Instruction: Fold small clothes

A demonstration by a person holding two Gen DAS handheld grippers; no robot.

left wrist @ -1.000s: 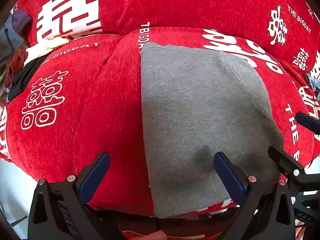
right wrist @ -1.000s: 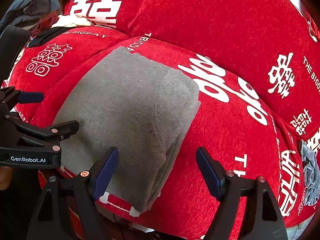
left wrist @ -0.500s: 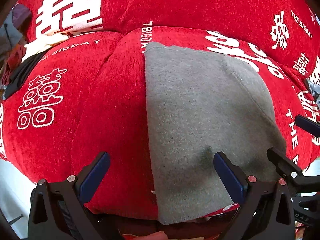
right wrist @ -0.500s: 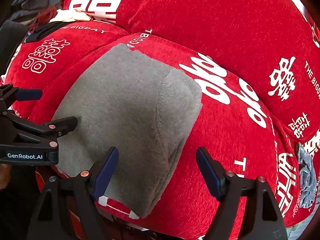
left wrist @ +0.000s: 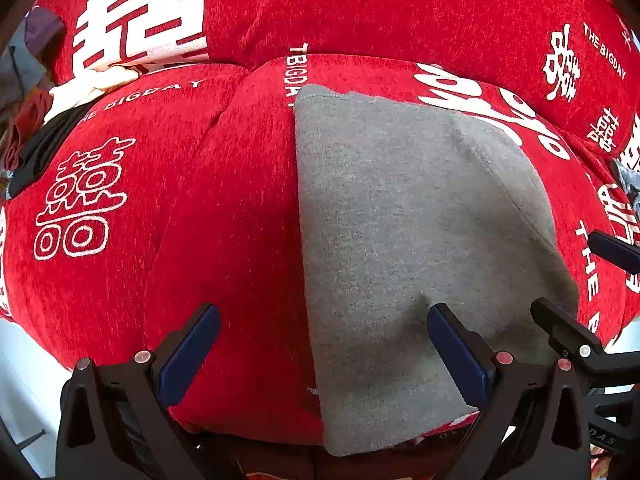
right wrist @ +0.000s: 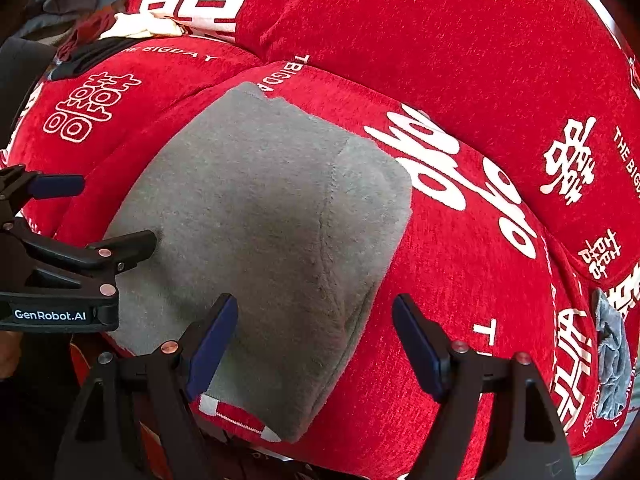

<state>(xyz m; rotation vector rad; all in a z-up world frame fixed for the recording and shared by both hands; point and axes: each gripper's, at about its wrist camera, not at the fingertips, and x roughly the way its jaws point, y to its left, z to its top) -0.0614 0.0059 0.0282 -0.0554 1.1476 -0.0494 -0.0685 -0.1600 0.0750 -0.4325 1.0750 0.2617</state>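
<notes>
Surface: red sofa cover (left wrist: 224,216) with white characters and "THE BIGDAY" lettering, stretched over seat and back cushions; it fills both of your wrist views.
Task item: grey folded garment (left wrist: 400,240) lies flat on the seat cushion, its near end hanging over the cushion's front edge; a seam runs along its right side.
Left gripper (left wrist: 320,352): you hold its jaws wide apart, gripping nothing; the right blue pad (left wrist: 456,356) is over the grey cloth near its front end, the left pad over bare red cover.
Right gripper (right wrist: 312,340): jaws likewise spread and empty; the left pad (right wrist: 212,340) is over the garment's near right part, the right pad over red fabric.
Cross view: your left gripper's black finger tip (right wrist: 132,244) touches or nearly touches the garment's left part in the right wrist view; which, I cannot tell.
Change from a second ago: the garment sits slightly lower and more to the right in your left view, and the cushion fills more of the frame; the fold keeps its shape and both jaws stay equally open.
Left background: heap of loose clothes (right wrist: 84,12), grey, dark, cream and maroon.
Right edge: crumpled blue-grey cloth (right wrist: 612,364) on the cover.
</notes>
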